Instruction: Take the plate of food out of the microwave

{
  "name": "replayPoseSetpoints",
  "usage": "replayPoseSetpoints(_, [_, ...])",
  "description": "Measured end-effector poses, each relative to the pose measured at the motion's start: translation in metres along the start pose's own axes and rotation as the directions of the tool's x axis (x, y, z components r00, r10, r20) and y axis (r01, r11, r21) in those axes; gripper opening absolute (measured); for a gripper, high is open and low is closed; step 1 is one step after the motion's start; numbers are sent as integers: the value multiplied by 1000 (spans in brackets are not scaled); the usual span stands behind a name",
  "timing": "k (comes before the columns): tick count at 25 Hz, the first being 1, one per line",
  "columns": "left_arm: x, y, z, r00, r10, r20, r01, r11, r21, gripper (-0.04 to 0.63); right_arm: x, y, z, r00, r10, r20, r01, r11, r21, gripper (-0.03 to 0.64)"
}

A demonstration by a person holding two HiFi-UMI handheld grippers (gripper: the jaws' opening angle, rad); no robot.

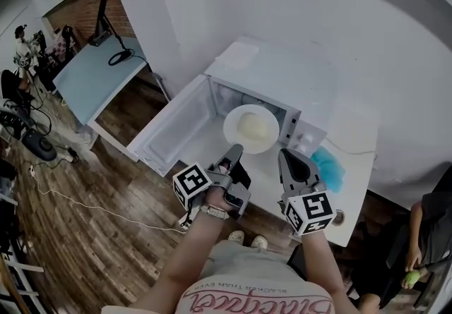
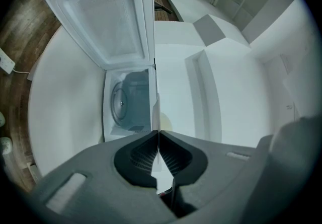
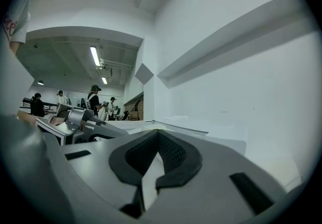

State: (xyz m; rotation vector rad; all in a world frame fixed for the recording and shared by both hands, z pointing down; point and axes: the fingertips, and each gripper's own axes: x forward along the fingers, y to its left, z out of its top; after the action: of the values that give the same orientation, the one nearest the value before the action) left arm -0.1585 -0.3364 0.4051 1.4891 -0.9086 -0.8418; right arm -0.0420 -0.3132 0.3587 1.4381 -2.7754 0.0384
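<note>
A white plate (image 1: 232,116) with pale food (image 1: 250,125) hangs in front of the open white microwave (image 1: 282,80). My left gripper (image 1: 235,149) is shut on the plate's near rim. In the left gripper view the rim (image 2: 155,109) runs edge-on into the closed left gripper (image 2: 158,131), with the microwave cavity and its glass turntable (image 2: 121,103) behind. My right gripper (image 1: 284,154) sits just right of the plate, apart from it. In the right gripper view the right gripper (image 3: 158,131) is shut with nothing between the tips.
The microwave door (image 1: 173,125) stands swung out to the left. A blue cloth (image 1: 329,168) lies on the white table (image 1: 357,164) right of the microwave. A pale blue table (image 1: 92,76) stands far left. People stand at the far left and lower right.
</note>
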Motion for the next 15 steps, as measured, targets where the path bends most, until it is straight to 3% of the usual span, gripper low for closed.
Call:
replayPoseSetpoints(10, [6, -14, 0, 999, -34, -35, 32, 999, -38, 11, 3, -10, 18, 998, -50, 47, 51, 998, -23, 9])
replayPoseSetpoints(15, [3, -22, -3, 999, -37, -38, 37, 999, -10, 11, -3, -6, 26, 996, -64, 66, 67, 997, -39, 11])
